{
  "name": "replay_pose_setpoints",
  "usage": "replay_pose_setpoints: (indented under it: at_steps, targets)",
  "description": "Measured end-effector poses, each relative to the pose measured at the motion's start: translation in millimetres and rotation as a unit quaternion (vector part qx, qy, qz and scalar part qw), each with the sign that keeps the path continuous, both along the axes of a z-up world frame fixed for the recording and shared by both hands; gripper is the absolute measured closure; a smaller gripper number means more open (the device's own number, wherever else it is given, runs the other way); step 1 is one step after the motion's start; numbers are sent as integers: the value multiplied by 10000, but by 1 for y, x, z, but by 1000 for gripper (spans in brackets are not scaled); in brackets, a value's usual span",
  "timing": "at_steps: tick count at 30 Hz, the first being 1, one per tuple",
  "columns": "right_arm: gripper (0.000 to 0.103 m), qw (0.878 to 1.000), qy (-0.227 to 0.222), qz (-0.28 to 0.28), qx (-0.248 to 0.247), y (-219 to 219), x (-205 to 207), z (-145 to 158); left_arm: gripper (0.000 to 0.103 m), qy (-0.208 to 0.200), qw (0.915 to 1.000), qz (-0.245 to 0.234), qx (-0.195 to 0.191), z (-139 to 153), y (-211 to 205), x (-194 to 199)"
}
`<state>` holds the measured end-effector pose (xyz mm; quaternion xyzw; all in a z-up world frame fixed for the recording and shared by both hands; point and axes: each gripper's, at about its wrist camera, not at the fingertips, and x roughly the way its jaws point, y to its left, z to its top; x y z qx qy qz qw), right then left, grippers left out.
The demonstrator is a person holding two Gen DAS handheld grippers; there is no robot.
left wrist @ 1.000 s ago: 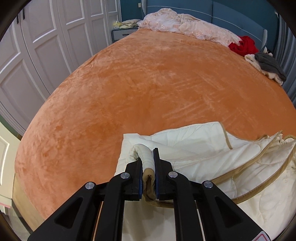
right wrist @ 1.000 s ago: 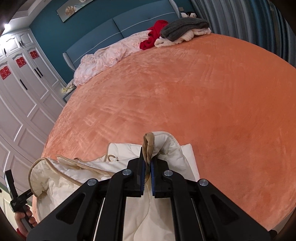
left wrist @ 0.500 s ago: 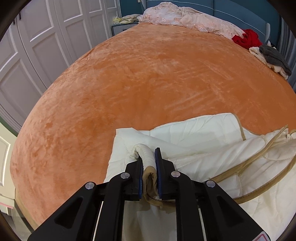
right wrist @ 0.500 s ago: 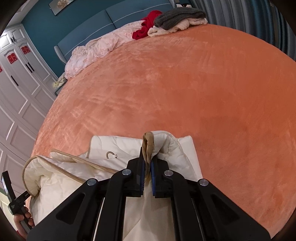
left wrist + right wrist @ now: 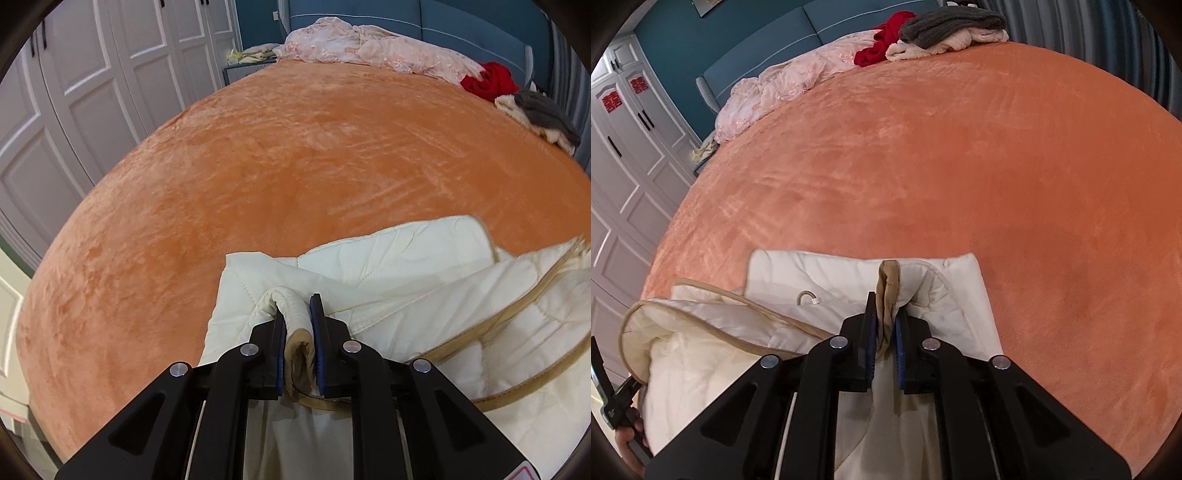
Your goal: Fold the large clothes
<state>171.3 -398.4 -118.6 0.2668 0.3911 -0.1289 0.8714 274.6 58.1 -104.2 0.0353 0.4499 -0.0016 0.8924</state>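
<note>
Right now your left gripper [image 5: 299, 314] has a rolled, tan-trimmed edge of the cream quilted garment [image 5: 406, 288] between its blue pads; jaws have just been easing open, fabric touching both sides. Your right gripper [image 5: 885, 314] has a tan-bound fold of the garment [image 5: 849, 280] between its pads too, jaws just opened a bit, a gap showing on one side. Garment lies bunched on the near edge of the orange bedspread [image 5: 295, 155].
</note>
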Motion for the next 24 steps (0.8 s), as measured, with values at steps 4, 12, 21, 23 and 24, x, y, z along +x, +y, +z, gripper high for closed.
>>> replay_pose_setpoints:
  at_steps: [4,12,21,23,24]
  targets:
    - [45,9977,-682,31,22,-9,-25,38,80,28,9974,-70,-721,29,24,-8]
    - [38,9949,-895,167,-433,-14,-42,69,27,-637,9920,-50,-1087,82,49,-24]
    - [70,9996,0,254,-76,-9,3,15,54,631,9923,91,-1066,21,29,29]
    - [103,9992,53,405,4,-6,9,12,64,646,9921,143,-1063,15,27,30]
    - [103,9991,27,425,10,-5,9,14,75,598,9927,137,-1043,15,25,30]
